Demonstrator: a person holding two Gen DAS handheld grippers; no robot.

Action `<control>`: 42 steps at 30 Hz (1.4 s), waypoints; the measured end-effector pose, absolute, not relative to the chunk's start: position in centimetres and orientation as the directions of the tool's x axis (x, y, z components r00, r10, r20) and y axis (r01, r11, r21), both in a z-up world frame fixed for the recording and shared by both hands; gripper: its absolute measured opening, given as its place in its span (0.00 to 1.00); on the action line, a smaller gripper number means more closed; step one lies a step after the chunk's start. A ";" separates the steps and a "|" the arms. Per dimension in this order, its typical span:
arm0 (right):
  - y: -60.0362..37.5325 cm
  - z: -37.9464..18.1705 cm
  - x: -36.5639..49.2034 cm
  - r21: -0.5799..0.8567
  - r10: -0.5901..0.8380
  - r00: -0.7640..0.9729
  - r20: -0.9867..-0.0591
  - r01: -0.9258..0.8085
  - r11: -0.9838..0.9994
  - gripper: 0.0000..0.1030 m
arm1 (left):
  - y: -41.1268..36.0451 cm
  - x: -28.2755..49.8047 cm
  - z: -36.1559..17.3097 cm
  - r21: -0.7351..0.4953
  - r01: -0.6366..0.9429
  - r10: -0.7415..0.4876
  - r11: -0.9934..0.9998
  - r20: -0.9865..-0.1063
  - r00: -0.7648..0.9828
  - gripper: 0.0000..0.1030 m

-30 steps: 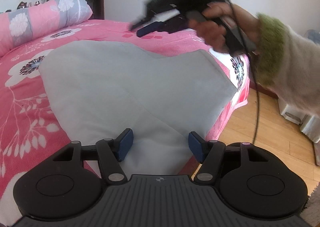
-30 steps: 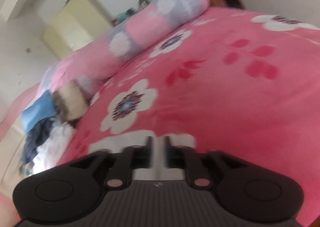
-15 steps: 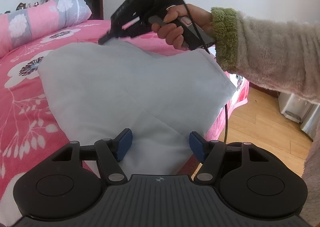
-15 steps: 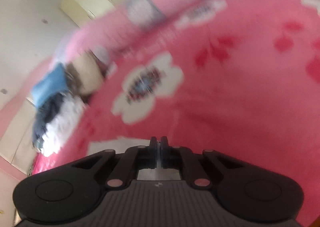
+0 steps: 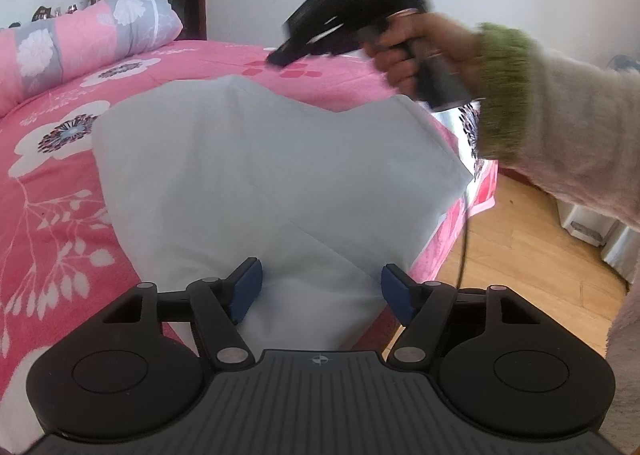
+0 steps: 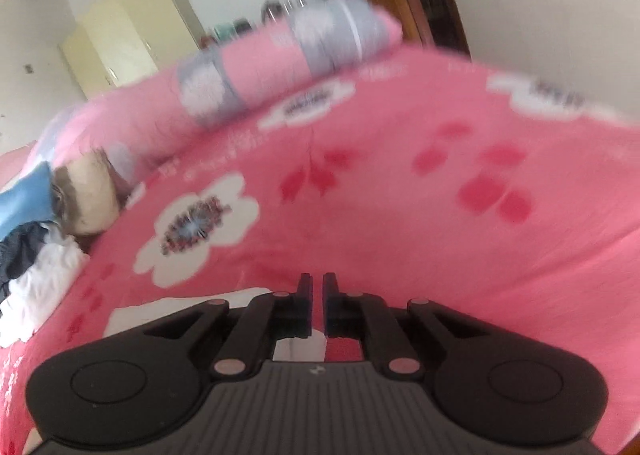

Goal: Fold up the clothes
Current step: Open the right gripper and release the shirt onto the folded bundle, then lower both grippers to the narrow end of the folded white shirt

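Pale grey cloth spread across the middle of the left wrist view, lying on a pink flowered bedspread, its near end running down between the blue pads of the left gripper at the bottom of the frame. Left gripper released, pads wide apart, one on each side of the cloth's near end; contact with the fabric impossible to tell. Far edge of the cloth rising to a soft peak in the upper middle, right corner reaching the edge of the bed above a wooden floor at lower right.

Right gripper in the upper right of that view, blurred, held by a hand in a fuzzy sleeve with a green cuff, tip above the bedspread just beyond the cloth's far edge. In the right wrist view, right gripper nearly clenched, only a narrow slit between the black fingers, nothing gripped, over pink bedspread.

Rolled pink and grey bolster at upper left. Heap of clothes at the left edge of the right wrist view, cream wardrobe at upper left.
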State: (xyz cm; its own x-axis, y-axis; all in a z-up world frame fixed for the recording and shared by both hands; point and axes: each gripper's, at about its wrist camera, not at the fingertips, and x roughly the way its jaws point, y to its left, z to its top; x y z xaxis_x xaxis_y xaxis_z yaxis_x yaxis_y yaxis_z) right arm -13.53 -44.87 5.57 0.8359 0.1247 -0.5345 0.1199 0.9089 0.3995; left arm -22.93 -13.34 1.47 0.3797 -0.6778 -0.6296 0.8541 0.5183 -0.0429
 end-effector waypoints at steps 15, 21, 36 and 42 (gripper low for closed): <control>-36.5 5.1 -30.0 0.218 0.267 0.808 -0.525 -0.176 0.960 0.23 | -12.4 -23.6 2.3 -0.052 0.848 -0.682 0.527 -0.621 0.386 0.71; -37.5 4.2 -30.4 0.230 0.145 0.835 -0.530 -0.024 0.973 0.14 | -10.3 -24.0 4.6 -0.064 0.812 -0.710 0.580 -0.528 0.466 0.71; -35.0 3.3 -26.3 0.037 0.119 0.832 -0.542 -0.118 0.992 0.13 | -9.7 -21.7 5.1 -0.093 0.777 -0.712 0.622 -0.481 0.512 0.73; -33.9 6.1 -24.0 0.017 0.185 0.845 -0.502 -0.204 0.979 0.14 | -11.0 -14.3 4.3 -0.232 0.738 -0.726 0.634 -0.506 0.465 0.74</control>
